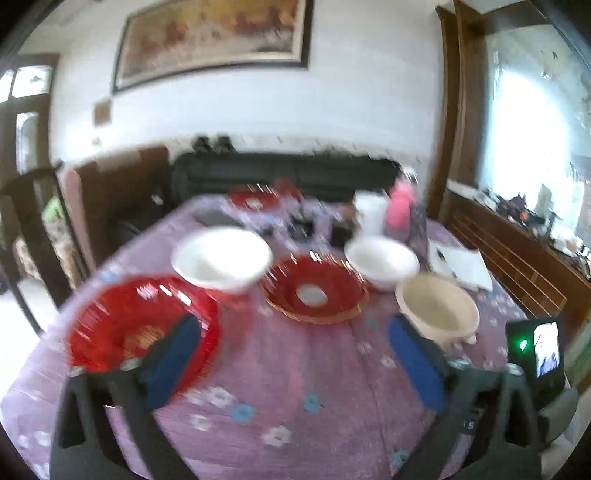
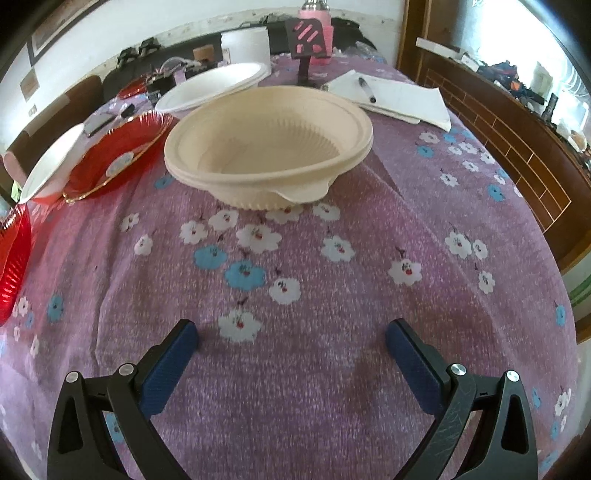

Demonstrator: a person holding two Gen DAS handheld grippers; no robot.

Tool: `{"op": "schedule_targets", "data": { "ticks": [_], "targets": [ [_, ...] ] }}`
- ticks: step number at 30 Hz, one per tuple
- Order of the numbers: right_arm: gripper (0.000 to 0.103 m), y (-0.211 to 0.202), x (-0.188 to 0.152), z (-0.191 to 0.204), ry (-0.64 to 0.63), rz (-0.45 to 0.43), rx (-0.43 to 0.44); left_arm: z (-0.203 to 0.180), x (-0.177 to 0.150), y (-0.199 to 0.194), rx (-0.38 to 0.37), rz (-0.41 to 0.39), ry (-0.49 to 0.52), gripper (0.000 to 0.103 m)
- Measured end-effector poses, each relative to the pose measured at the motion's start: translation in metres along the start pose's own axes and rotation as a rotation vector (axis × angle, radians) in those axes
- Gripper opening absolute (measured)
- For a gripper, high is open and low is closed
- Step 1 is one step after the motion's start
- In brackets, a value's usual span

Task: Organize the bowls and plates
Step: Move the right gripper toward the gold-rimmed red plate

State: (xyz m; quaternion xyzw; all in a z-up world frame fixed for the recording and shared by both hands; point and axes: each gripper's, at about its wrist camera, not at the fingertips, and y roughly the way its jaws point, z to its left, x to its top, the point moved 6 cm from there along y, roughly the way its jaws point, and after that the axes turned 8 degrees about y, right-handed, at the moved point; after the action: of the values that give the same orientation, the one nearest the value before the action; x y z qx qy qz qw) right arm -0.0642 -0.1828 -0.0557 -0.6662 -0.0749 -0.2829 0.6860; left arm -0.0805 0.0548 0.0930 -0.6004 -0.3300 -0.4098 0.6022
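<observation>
The left hand-held gripper (image 1: 291, 330) is hovering above the table (image 1: 295, 373) with its two blue-padded fingers (image 1: 173, 358) standing wide apart and gripping nothing; that view is blurred. The right hand-held gripper (image 2: 291, 334) is sitting low over the purple flowered tablecloth (image 2: 332, 369), its fingers (image 2: 413, 369) likewise spread wide and empty. A cream bowl (image 2: 269, 147), appearing to be two nested together judging by the doubled rim, is standing upright on the cloth straight ahead of the right hand-held gripper and apart from it. To its left a red plate (image 2: 114, 155) with a gold edge and a pale centre patch is lying flat, and a white bowl (image 2: 48, 166) is resting just beyond that plate's left edge, seemingly overlapping it. Behind the cream bowl a stack of white bowls (image 2: 218, 85) is sitting on the table. A second red plate (image 1: 140, 325) is lying at the near left of the table, partly behind the left finger in the left wrist view. Further back, a white cup (image 2: 245, 44), a pink bottle (image 2: 317, 18) and a small dark stand with pink markings (image 2: 308, 40) are standing near the far edge, with a third red plate (image 1: 255, 199) at far left. A sheaf of white paper (image 2: 399, 98) with a black pen (image 2: 365, 88) on it is lying at the right rear. A small lit screen (image 1: 546, 349) is showing at the right edge of the left wrist view.
</observation>
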Motion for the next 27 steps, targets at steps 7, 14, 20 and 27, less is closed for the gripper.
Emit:
{"op": "schedule_targets", "data": {
  "ticks": [7,14,20,27],
  "targets": [
    [0.102,-0.004,-0.009,0.000,-0.009,-0.002,0.001,0.022,-0.003,-0.017,0.035,0.004,-0.041,0.103],
    [0.100,-0.016,-0.013,0.008,-0.039,-0.016,0.057,0.044,0.008,-0.048,0.042,-0.085,-0.062,0.103],
    [0.099,-0.081,-0.001,0.025,-0.082,-0.330,0.140,0.082,0.030,-0.070,0.109,-0.161,-0.099,0.103],
    [0.099,-0.082,0.024,0.050,-0.069,-0.338,0.250,0.109,0.032,-0.061,0.143,-0.106,-0.156,0.103]
  ]
}}
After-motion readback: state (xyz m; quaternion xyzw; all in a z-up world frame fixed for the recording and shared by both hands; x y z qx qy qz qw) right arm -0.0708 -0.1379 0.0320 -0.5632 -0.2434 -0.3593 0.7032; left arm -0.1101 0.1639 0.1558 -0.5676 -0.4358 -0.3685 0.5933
